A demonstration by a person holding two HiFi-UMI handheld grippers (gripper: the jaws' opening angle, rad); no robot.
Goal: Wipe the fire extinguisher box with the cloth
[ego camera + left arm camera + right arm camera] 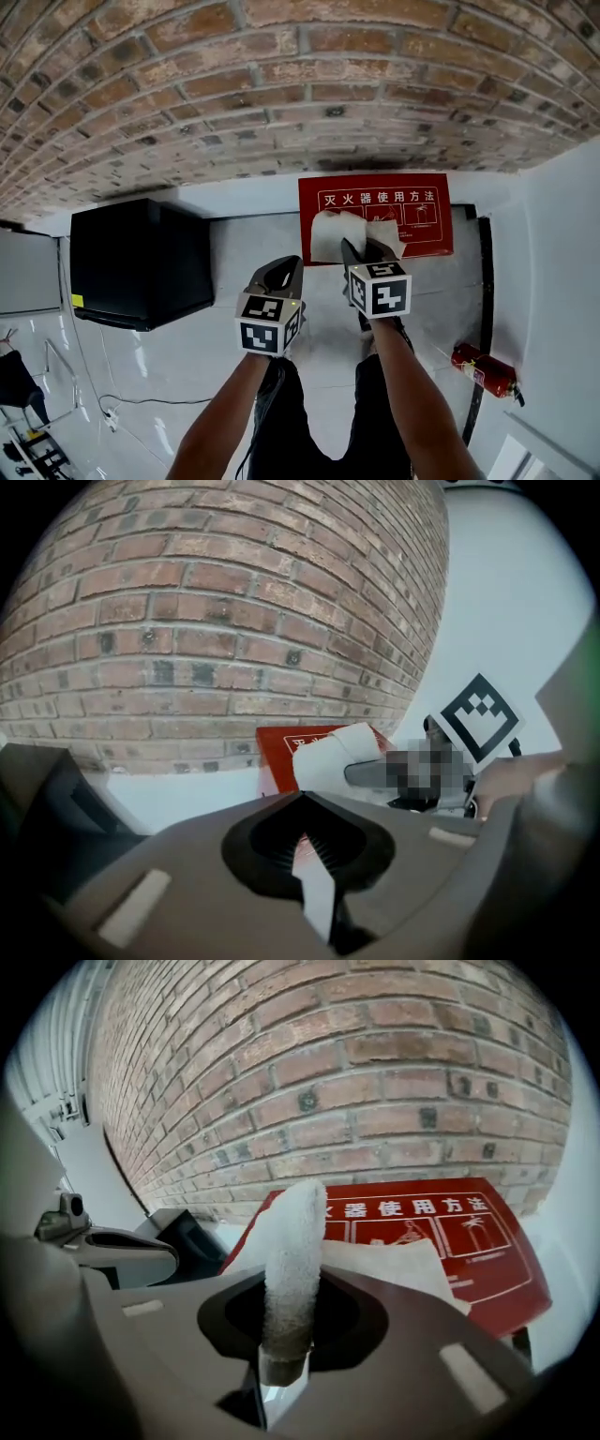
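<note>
Head view: the red box (424,214) stands on the white floor (234,347) against the brick wall (281,84), its printed face turned to the camera and its inside hidden. The white cloth (336,234) lies against the left part of that face. The right gripper (364,251) reaches to the cloth. The left gripper (287,267) hangs just beside it, short of the box. A black cabinet (141,262) stands to the left, well apart from the box, and an extinguisher (483,368) lies on the floor to the right.

Left gripper view: the jaws are closed together with nothing between them. Beyond them the cloth covers part of the box, with the right gripper beside it.

Right gripper view: the jaws are clamped on a rolled fold of the cloth, which rises from between them. The rest of the cloth spreads flat over the lower left of the box's face.
</note>
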